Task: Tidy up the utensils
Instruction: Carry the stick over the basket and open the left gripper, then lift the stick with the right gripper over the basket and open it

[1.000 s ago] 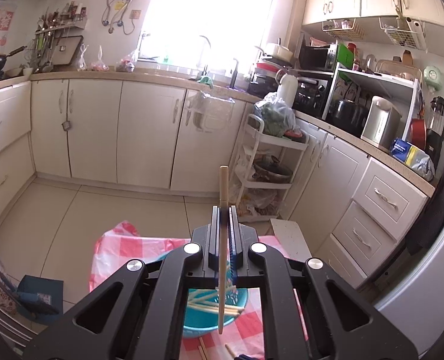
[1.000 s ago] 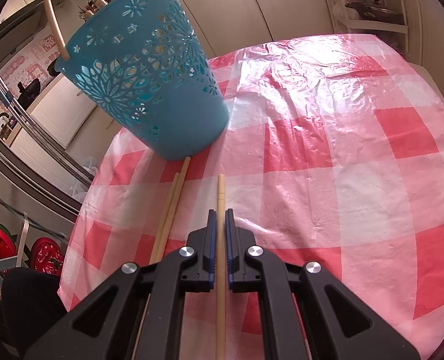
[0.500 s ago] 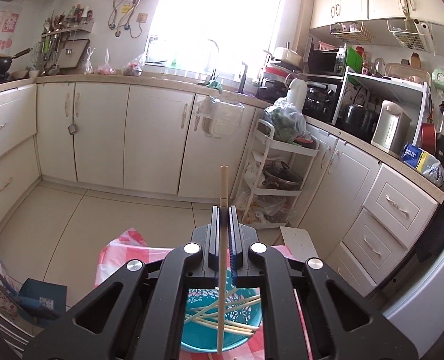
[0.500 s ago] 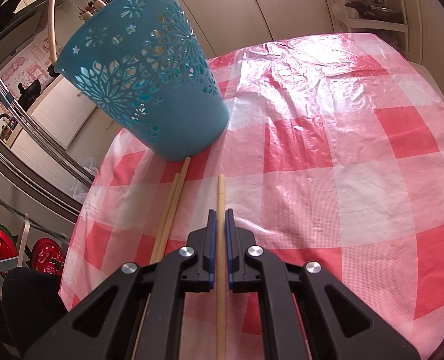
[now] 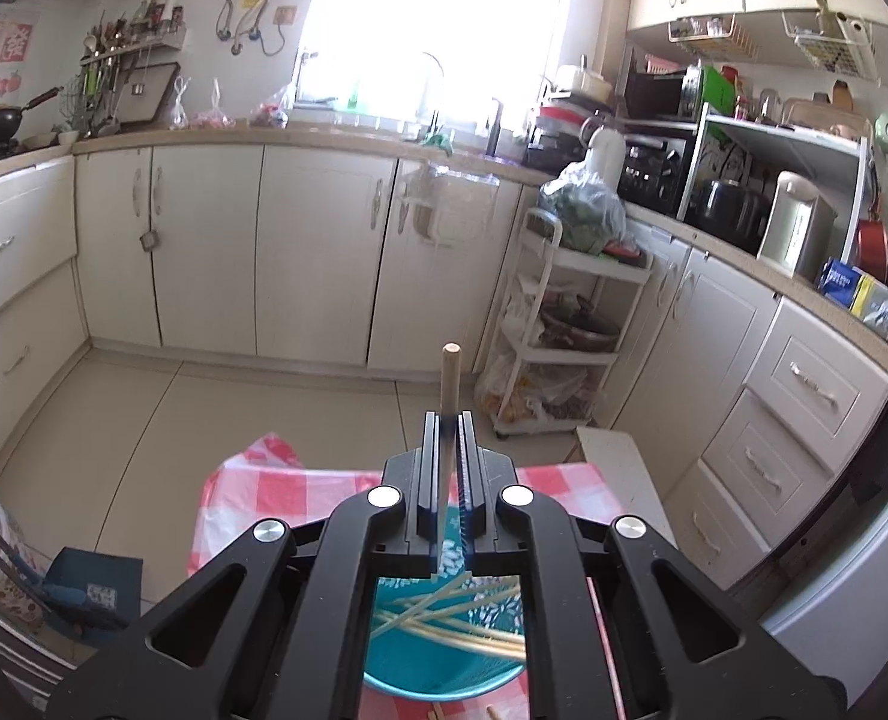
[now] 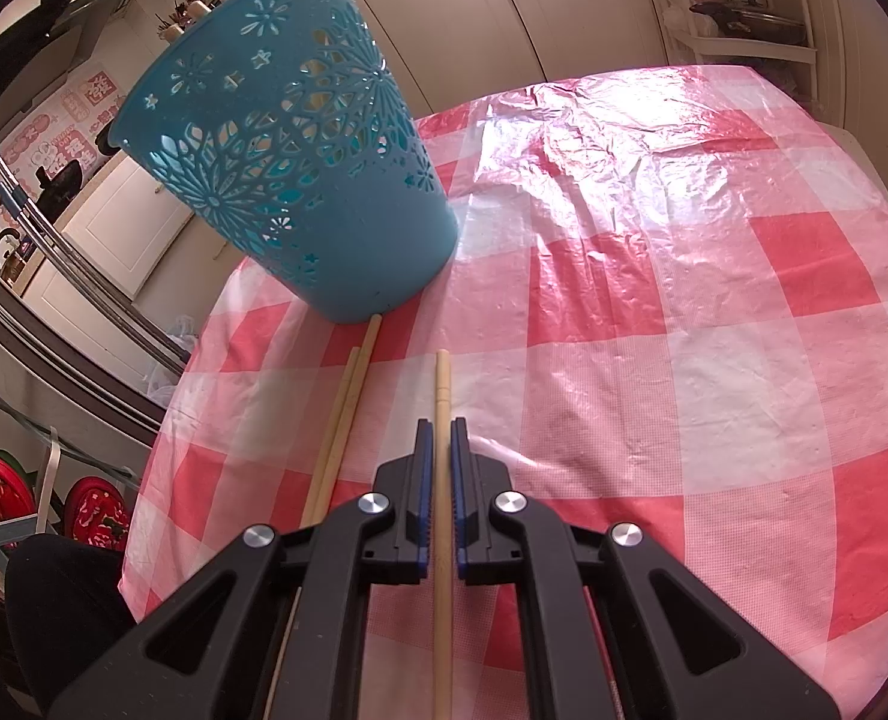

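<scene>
Over a red-checked tablecloth point(image 6: 654, 324), we hold two clamped grippers. Our right gripper point(image 6: 438, 438) pinches a wooden chopstick point(image 6: 442, 384) lying low along its fingers, tip aimed toward the teal basket point(image 6: 300, 180); two loose chopsticks point(image 6: 348, 402) lie beside it. Our left gripper point(image 5: 449, 432) grips another chopstick point(image 5: 450, 372) standing nearly upright above the basket's mouth point(image 5: 444, 672). Only the left view shows chopsticks heaped inside; its held stick's lower end seems to reach in, though blurred.
</scene>
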`<state>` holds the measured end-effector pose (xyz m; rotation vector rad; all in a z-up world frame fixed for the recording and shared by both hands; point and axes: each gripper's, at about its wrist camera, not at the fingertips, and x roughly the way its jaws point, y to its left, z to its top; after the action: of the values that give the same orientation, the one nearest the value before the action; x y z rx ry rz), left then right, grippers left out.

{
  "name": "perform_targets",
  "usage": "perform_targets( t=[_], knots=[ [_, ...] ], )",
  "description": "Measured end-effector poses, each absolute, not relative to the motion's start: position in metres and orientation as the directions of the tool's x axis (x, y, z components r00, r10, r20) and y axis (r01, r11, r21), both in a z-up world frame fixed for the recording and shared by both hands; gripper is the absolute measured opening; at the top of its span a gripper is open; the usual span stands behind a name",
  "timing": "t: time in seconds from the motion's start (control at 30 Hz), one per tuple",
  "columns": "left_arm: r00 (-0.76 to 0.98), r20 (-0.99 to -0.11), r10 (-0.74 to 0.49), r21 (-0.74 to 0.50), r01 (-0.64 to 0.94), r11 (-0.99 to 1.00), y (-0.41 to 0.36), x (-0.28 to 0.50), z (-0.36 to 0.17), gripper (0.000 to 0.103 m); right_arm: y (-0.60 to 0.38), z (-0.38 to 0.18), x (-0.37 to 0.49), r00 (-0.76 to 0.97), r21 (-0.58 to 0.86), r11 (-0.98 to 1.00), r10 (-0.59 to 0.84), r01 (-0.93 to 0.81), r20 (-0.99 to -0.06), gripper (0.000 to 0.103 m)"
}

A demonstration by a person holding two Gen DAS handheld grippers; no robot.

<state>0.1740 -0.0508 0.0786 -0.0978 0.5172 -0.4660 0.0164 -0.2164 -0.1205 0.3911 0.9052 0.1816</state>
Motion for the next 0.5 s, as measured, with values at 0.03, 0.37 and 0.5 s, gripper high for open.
perform_targets(
  t=[0.03,0.37,0.5],
  knots=[
    [0.761,-0.471,-0.446,-0.201,0.400,0.894,-0.052,0.175,0.071,0.005,-0.216,-0.120,0.016,0.608,0.404,0.915,0.315,0.010,-0.729,0.006],
    [0.734,-0.597,-0.325,-0.149,0.296,0.943,-0.039,0.154,0.016,0.036,-0.218,-0.118,0.014,0.584,0.416,0.909,0.334,0.008,-0.740,0.010],
    [0.758,-0.580,-0.298,-0.164,0.250,0.954,-0.012,0.128,0.005,0.049,-0.200,-0.113,0.014,0.588,0.289,0.957,0.254,-0.035,-0.768,0.012]
  ],
)
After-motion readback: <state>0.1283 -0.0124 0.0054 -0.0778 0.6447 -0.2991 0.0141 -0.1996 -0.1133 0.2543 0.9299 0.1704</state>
